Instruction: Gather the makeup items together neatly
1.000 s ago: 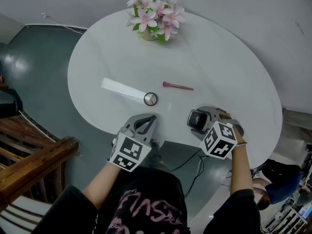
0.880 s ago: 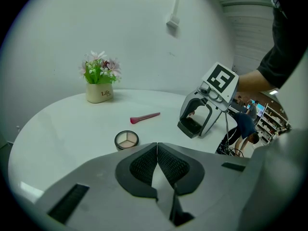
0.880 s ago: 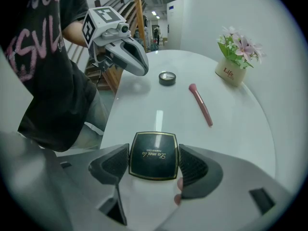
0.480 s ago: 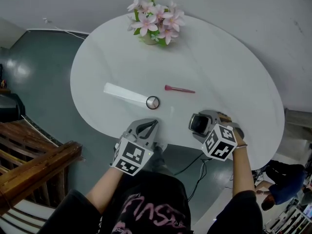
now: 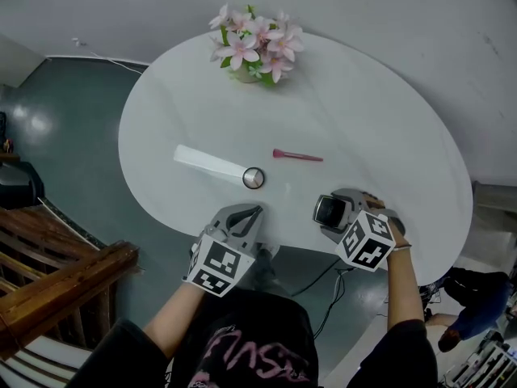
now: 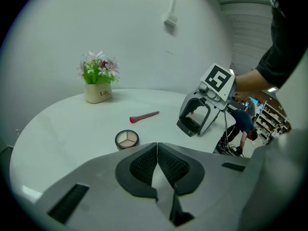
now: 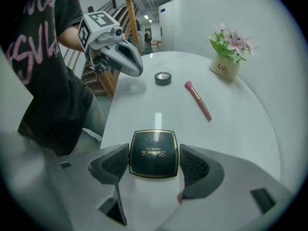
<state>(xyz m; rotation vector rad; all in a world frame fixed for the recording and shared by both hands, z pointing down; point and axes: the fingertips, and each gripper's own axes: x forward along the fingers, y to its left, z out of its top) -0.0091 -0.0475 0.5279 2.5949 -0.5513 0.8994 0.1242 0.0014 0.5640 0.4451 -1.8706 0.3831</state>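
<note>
Transport step: right gripper (image 7: pixel 154 150) grasps the black compact (image 7: pixel 154 155); left gripper (image 6: pixel 157 150) is clenched, empty. Next, place it beside the eyeshadow pot (image 7: pixel 163 78).

Black compact (image 7: pixel 154 154) in right hand-held gripper (image 7: pixel 154 149); pink brush (image 5: pixel 297 156), round palette (image 5: pixel 254 178) beside white tube (image 5: pixel 208 162).

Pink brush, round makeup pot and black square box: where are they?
pink brush (image 5: pixel 297 156), head view, middle of handle.
round makeup pot (image 5: pixel 254 178), head view, centre of lid.
black square box (image 7: pixel 154 153), right gripper view, centre of lid.
</note>
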